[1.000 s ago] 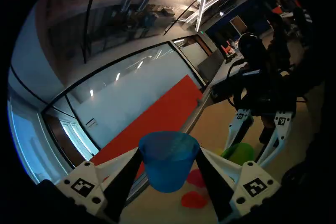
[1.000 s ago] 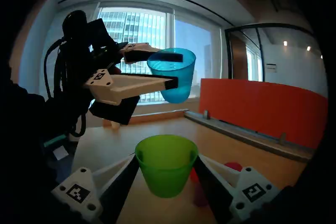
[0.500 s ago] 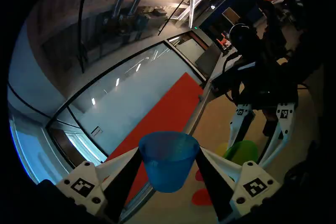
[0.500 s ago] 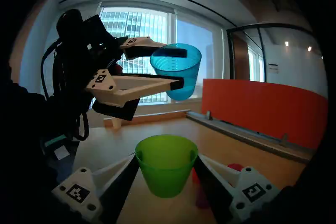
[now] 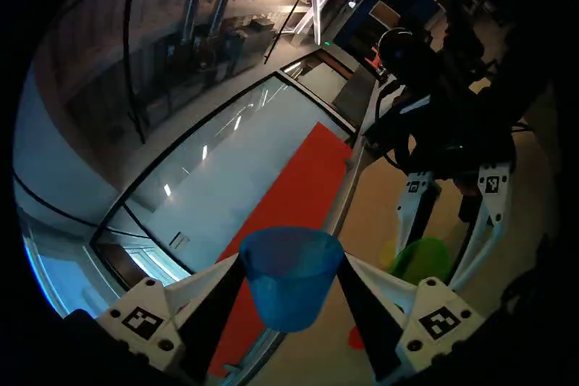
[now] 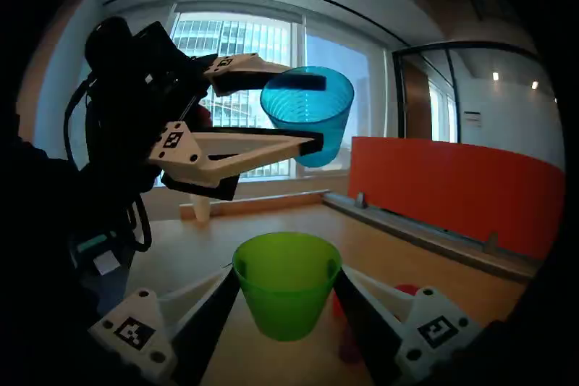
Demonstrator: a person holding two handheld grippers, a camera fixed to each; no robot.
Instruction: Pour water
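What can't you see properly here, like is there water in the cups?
Water in the blue cup: right gripper view, tinted wall against a bright window, unclear.
Inside of the green cup: right gripper view, its own front wall hides it.
Red things on the table: right gripper view, mostly covered by the green cup and the right gripper.

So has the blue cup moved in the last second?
Yes. Against the window frame, the blue cup has edged up and toward the orange panel, tipping further.
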